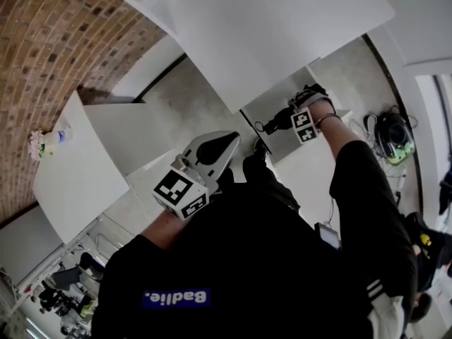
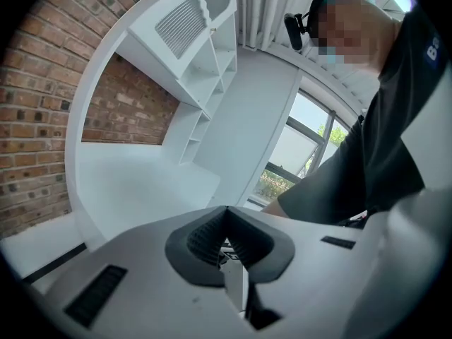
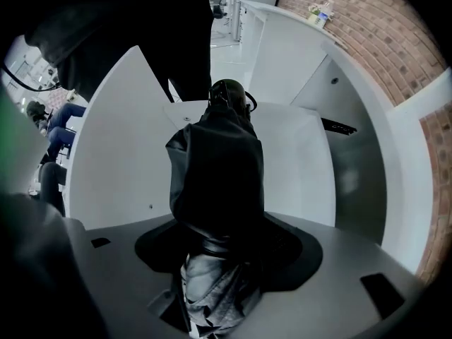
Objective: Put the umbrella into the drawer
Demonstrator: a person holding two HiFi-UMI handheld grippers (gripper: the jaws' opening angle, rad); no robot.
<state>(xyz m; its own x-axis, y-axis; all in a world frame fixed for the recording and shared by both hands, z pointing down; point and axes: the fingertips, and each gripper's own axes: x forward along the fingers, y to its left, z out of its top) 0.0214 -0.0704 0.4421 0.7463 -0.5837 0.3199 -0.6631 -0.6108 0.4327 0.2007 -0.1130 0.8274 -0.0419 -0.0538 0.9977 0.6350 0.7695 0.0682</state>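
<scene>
the right gripper (image 3: pixel 220 249) is clenched on the folded black umbrella (image 3: pixel 215 168), its dark pads pressing the bundle from both sides, with patterned fabric bunched below the grip. the umbrella points away over the open white drawer (image 3: pixel 300 164); i cannot tell whether it touches the drawer's floor. the left gripper (image 2: pixel 227 233) has its jaws pressed together on nothing, close to the person's black shirt (image 1: pixel 268 260). a brick wall (image 3: pixel 367 27) stands beyond the drawer.
</scene>
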